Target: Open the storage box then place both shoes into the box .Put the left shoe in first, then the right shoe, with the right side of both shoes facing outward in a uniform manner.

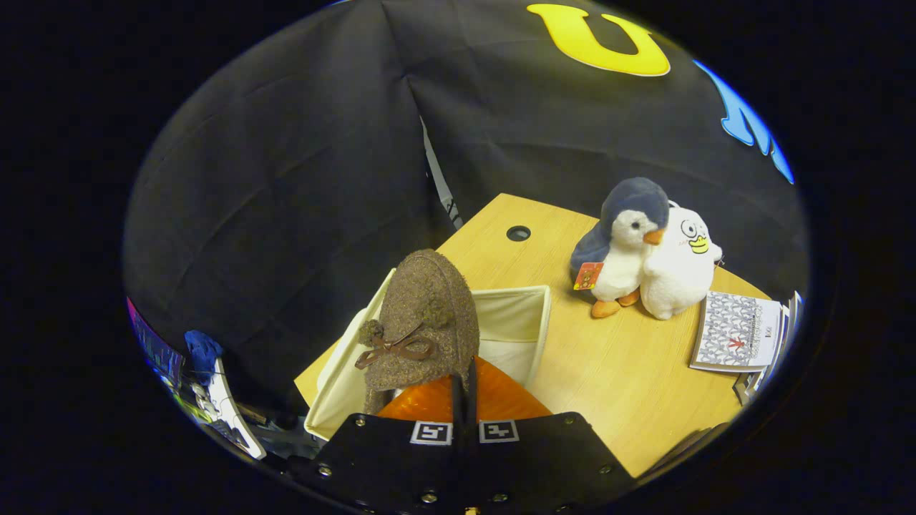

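Observation:
A brown woolly shoe [424,315] with a small brown bow and pompoms hangs toe-up right ahead of my fingers. My gripper [464,386] is shut on the shoe's rim, the fingers pressed close together. Below and behind the shoe stands the open cream fabric storage box [526,315], its inside walls showing on the right of the shoe. The shoe hangs above the box's left half. The box's floor is mostly hidden by the shoe and the gripper body.
The box sits on a wooden table [615,365] with a round cable hole [518,233] at the back. A penguin plush [622,247] and a white plush [680,265] stand right of the box. Booklets [741,332] lie at the table's right edge.

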Motion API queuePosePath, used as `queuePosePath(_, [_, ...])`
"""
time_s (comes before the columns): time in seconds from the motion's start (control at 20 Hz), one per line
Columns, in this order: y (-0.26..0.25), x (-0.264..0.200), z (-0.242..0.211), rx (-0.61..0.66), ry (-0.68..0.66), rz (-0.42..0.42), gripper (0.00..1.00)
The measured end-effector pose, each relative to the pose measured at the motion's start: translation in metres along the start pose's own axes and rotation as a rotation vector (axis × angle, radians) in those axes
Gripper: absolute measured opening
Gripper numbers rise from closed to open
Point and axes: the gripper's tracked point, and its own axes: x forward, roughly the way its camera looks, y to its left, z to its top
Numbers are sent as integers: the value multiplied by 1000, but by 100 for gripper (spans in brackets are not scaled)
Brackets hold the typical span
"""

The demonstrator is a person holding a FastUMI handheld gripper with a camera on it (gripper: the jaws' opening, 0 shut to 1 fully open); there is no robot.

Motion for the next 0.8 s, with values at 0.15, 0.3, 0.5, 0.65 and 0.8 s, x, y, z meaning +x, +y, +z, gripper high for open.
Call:
queuePosePath(0.15, [3, 31, -20, -43, 77, -24, 0])
queuePosePath(0.3, [7, 52, -38, -79, 149, -55, 0])
queuePosePath(0.5, [7, 69, -50, -108, 235, -87, 0])
queuePosePath(0.65, [13, 68, -51, -84, 254, -70, 5])
queuePosePath(0.8, [11, 58, -38, -59, 210, -69, 33])
